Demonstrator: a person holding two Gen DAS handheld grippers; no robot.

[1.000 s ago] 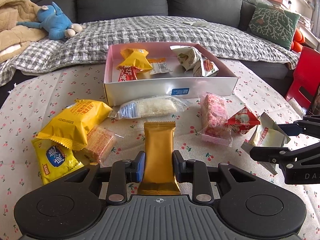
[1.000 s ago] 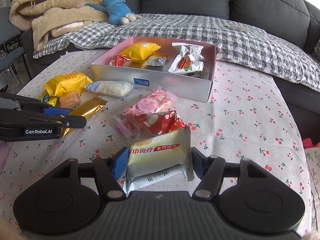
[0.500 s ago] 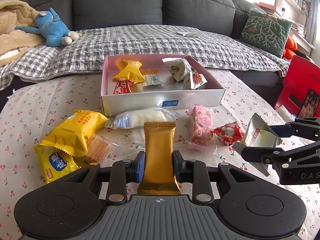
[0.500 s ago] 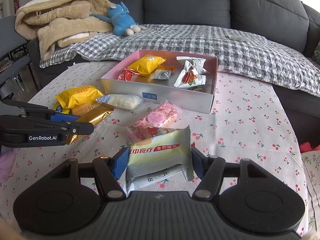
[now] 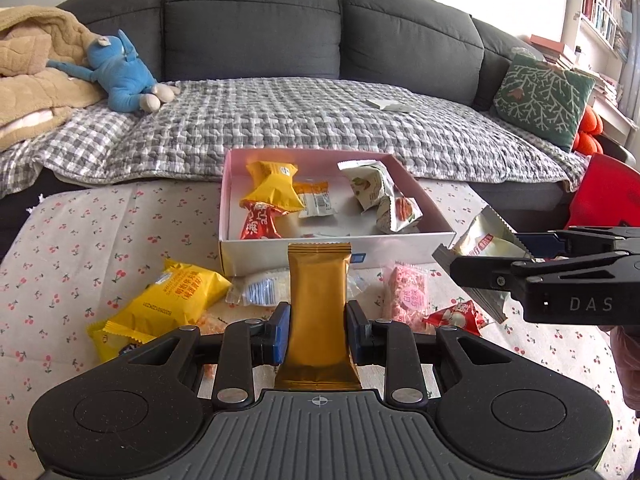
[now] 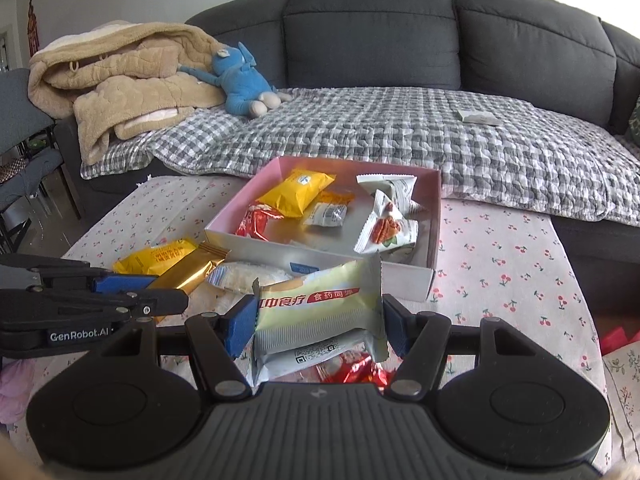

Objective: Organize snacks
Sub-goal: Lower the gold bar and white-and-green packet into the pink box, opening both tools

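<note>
My left gripper (image 5: pixel 319 326) is shut on a gold bar packet (image 5: pixel 319 304) and holds it above the table, short of the box. My right gripper (image 6: pixel 318 320) is shut on a pale green and white packet (image 6: pixel 320 314), also lifted; it shows at the right in the left wrist view (image 5: pixel 482 248). The pink-walled box (image 5: pixel 340 246) ahead holds a yellow packet (image 5: pixel 274 186), a red one (image 5: pixel 260 224) and nut packets (image 5: pixel 384 200). On the table lie yellow packets (image 5: pixel 176 300), a white rice bar (image 5: pixel 260 290), a pink packet (image 5: pixel 406 294) and a small red packet (image 5: pixel 456 316).
The table has a cherry-print cloth (image 5: pixel 80 248). Behind it is a grey sofa (image 5: pixel 256 36) with a checked blanket, a blue plush toy (image 5: pixel 124 76), a beige quilt (image 6: pixel 120 80) and a green cushion (image 5: pixel 540 100). A red chair (image 5: pixel 604 192) stands at the right.
Both grippers have risen with their packets and moved towards the box. The loose snacks on the table have not moved.
</note>
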